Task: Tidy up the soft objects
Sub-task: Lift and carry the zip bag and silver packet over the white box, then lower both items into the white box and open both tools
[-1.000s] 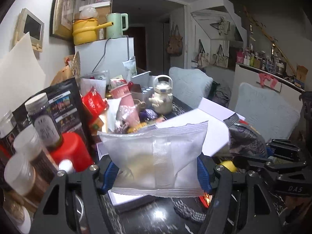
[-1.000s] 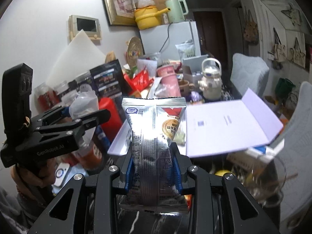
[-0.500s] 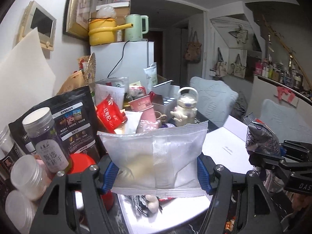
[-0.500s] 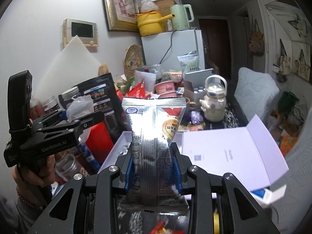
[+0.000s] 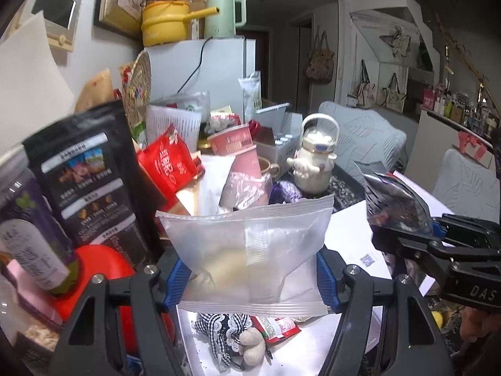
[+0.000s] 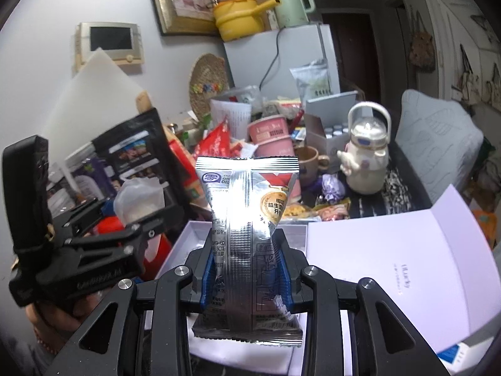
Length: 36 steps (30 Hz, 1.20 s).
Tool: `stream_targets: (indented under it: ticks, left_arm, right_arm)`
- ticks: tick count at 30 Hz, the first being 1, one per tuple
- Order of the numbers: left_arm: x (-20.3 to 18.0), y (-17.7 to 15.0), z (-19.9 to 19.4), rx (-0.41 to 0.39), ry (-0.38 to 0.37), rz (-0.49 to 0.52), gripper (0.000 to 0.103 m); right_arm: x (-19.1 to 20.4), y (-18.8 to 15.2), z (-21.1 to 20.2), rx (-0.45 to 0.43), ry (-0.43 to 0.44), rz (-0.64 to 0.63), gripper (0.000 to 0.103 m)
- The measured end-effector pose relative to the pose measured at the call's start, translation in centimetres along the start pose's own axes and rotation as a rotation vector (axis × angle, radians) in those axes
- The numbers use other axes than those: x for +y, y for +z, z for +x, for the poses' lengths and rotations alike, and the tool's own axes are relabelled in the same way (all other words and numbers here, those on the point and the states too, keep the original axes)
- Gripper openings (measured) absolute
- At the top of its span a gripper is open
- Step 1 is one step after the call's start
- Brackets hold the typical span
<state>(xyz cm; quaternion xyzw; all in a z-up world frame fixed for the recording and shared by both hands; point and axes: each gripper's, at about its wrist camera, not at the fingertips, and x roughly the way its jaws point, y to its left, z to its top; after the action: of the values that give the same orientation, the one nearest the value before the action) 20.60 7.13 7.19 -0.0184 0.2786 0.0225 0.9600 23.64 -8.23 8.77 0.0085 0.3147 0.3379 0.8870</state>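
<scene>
A frosted translucent pouch (image 5: 250,250) sits crosswise in the left tongs (image 5: 249,277), pinched at both ends by the blue pads (image 5: 178,277), with a pale lump showing through its lower half. It hangs above an open white box (image 5: 281,354), and in the box lie a black-and-white checked cloth with lace trim (image 5: 222,329), a small beige plush piece (image 5: 252,346) and a red packet (image 5: 280,327). In the right wrist view the same pouch (image 6: 139,199) bulges white between the left tongs (image 6: 125,219), held by a hand at the lower left of that view.

The right tongs (image 6: 247,274) squeeze a silver foil snack bag (image 6: 249,244) upright, its crimped top edge uppermost and printed text on its face; the blue pads (image 6: 208,274) press into its narrow waist. This bag is also above the white box (image 6: 194,235), whose opened lid (image 6: 391,260) lies flat to the right. From the left wrist view the foil bag (image 5: 391,200) appears dark and crumpled in the right tongs (image 5: 416,228), off to the right of the frosted pouch and apart from it.

Behind them the surface (image 5: 344,185) is crowded: a black stand-up bag (image 5: 90,188), a red packet (image 5: 166,163) leaning beside it, stacked pink cups (image 6: 272,138), a brown mug (image 6: 308,159), and a cream kettle-shaped bottle (image 6: 366,159) further right. A white fridge (image 6: 281,59) stands at the back, carrying a yellow pot (image 6: 238,18) and a pale green kettle (image 6: 291,3).
</scene>
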Motion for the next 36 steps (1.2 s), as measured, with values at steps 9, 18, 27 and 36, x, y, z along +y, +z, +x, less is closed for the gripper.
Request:
stream_targets:
  ticks: [9,18,27,36]
  left_arm:
    - [0.6,-1.5,4.2,0.097,0.021,0.003,0.068]
    - [1.0,-3.1,7.3,0.198,0.043,0.004,0.068]
    - [1.4,-4.7,9.6,0.292,0.064,0.007,0.068]
    - [1.8,-5.3,11.0,0.323,0.096,0.015,0.068]
  right_arm:
    - [-1.3,-0.1,5.0,0.091,-0.005,0.001,0.033]
    - [-2.6,-1.8,8.5,0.192,-0.032,0.028,0.033]
    - [-2.9,-2.9,10.5,0.251,-0.072,0.016,0.033]
    - [-2.4,-3.6,11.5,0.282,-0.100,-0.013,0.034]
